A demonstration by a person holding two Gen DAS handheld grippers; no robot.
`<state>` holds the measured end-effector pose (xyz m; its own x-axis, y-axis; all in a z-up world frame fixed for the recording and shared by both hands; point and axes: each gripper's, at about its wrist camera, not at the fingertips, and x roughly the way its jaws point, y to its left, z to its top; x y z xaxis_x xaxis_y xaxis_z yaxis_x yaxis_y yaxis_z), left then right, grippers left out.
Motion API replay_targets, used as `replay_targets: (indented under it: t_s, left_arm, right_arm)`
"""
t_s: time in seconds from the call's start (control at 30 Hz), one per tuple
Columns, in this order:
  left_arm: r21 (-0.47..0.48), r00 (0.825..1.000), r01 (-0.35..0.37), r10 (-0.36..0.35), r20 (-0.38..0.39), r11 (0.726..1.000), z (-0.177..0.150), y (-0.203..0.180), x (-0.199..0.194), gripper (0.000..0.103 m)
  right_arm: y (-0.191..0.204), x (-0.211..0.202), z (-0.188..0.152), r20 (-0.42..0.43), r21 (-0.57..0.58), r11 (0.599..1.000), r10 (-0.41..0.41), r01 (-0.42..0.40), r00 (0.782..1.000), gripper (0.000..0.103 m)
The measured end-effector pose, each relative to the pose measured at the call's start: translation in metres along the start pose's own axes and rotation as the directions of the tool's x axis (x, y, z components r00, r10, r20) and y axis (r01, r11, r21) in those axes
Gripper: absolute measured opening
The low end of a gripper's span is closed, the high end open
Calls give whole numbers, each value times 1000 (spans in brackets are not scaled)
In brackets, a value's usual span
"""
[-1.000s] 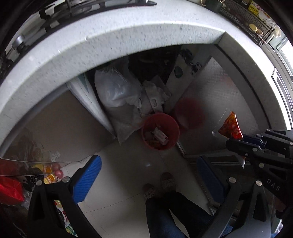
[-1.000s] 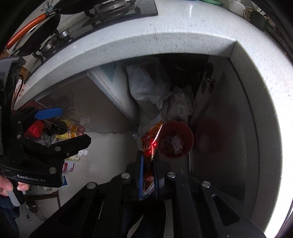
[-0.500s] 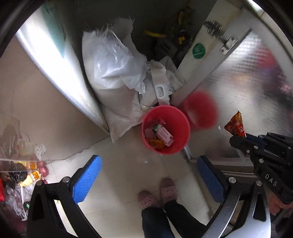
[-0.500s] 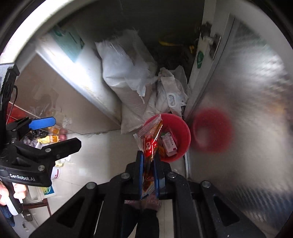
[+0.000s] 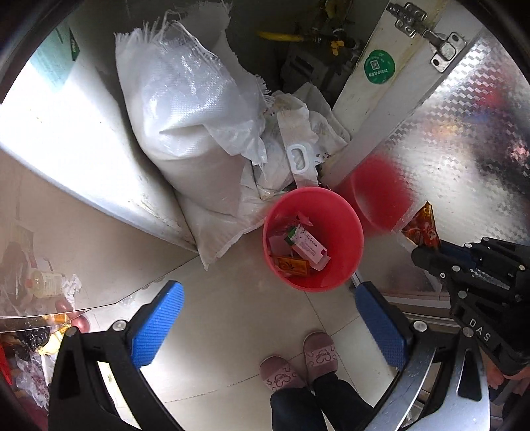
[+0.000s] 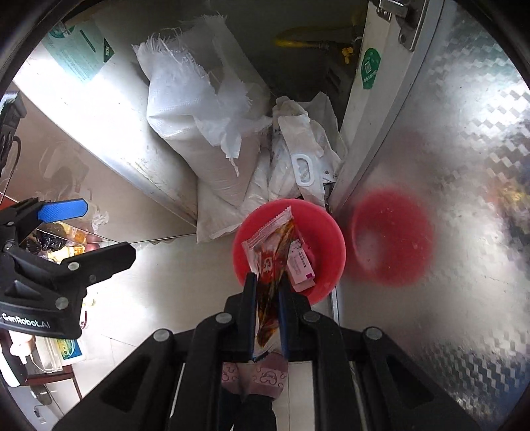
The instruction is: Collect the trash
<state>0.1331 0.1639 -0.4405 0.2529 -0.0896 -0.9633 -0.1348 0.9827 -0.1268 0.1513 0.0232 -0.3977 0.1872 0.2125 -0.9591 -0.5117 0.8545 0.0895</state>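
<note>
While the right gripper (image 6: 267, 291) is closed on a red and clear snack wrapper (image 6: 271, 252), the wrapper is held upright between the two blue pads, its upper end seen over the red bin (image 6: 331, 252) in the right wrist view. From the left wrist view the same wrapper (image 5: 420, 228) is seen at the tip of the right gripper (image 5: 430, 253), to the right of the red bin (image 5: 344, 232) and in front of the patterned metal door (image 5: 463, 132); how high it is held above the bin cannot be told. The left gripper (image 5: 268, 318) is held with its jaws wide apart and nothing between the blue pads (image 5: 155, 328), above the pale tiled floor (image 5: 232, 315). The bin stands on the floor at the corner of the open cabinet, just beside the metal door, in which a blurred red reflection (image 5: 377, 195) is shown. Inside the bin a white and pink carton (image 5: 308, 245) and an orange packet (image 5: 293, 265) are seen among other scraps. Behind the bin a white woven sack (image 5: 185, 126) is leaned against the cabinet wall, and crumpled white bags with a plastic handle (image 5: 298, 159) are piled beside it. A green round sticker (image 5: 379, 66) is stuck on the door edge, below a metal hinge (image 5: 427, 30). A pair of pink slippers (image 5: 298, 361) is seen on the tiles below the bin
</note>
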Motion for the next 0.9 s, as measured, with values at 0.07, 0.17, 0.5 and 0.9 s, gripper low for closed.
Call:
replay_targets:
  t_s: [0.07,0.17,0.5,0.9]
  left_arm:
    - [-2,1000,1,-1,-3,1000,2,0,3,103]
    - [-1,1000,4,-4,-6,1000,3,-1,8,103]
    - [-9,1000,3,-3,-1,1000,5,-6,9,103]
    - [33,998,-40,39,41,999,4,-13,-40,103]
  right_arm:
    - [-1,5,1,0,-5,1000,-12,12,1000,12]
    - [-1,9,1,12,-31,998,-57,58,998,24]
    - [-10,2,-1,53,-39,997,-71,73,996,83]
    - [-7,-34,1,78,-41,997,-56,59,995,99]
